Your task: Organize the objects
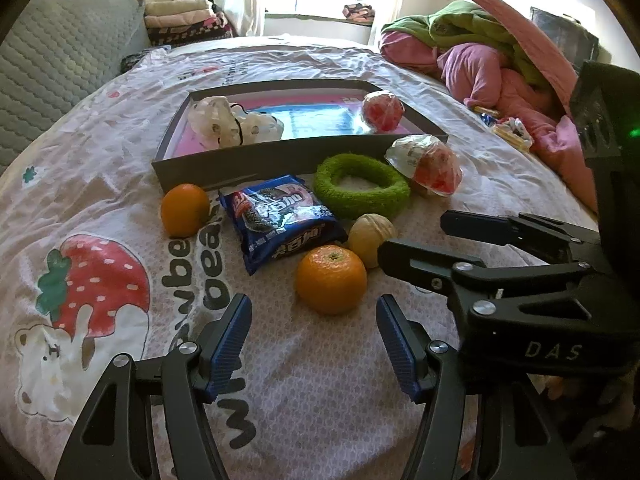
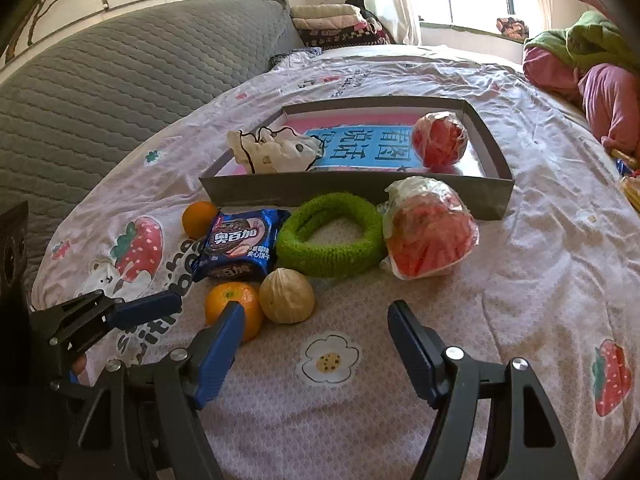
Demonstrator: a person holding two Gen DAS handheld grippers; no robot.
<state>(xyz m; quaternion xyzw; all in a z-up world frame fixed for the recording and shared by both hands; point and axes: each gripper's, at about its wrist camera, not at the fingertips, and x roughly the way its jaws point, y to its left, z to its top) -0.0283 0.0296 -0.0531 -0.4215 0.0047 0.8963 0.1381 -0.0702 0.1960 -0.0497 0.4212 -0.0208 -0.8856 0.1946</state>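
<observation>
In the left wrist view, the left hand-held gripper point(image 1: 312, 344) hangs over the bed point(image 1: 320, 392) with its jaws spread wide and nothing between them; an orange point(image 1: 331, 279) lies just beyond its fingertips. Touching that orange on the far right is a walnut point(image 1: 372, 238), and the right hand-held gripper point(image 1: 412, 240) reaches in from the right, also wide apart, one finger close beside the walnut. Farther off lie a blue biscuit pack point(image 1: 280, 222), a second orange point(image 1: 185, 210) to its left, a green ring point(image 1: 360, 186) and a red bag point(image 1: 430, 166), all in front of a shallow grey box point(image 1: 224, 168). Inside the box sit a white spotted bag point(image 1: 232, 120) at the left and another red bundle point(image 1: 382, 111) at the right. In the right wrist view, the right hand-held gripper point(image 2: 316, 340) is wide and empty above the bedspread, the walnut point(image 2: 286, 296) and orange point(image 2: 232, 308) just ahead of its left finger. The left hand-held gripper point(image 2: 148, 312) comes in low at the left, though this view does not show how far apart its jaws stand. The ring point(image 2: 332, 248), pack point(image 2: 240, 248) and red bag point(image 2: 430, 230) lie before the box point(image 2: 360, 192).
</observation>
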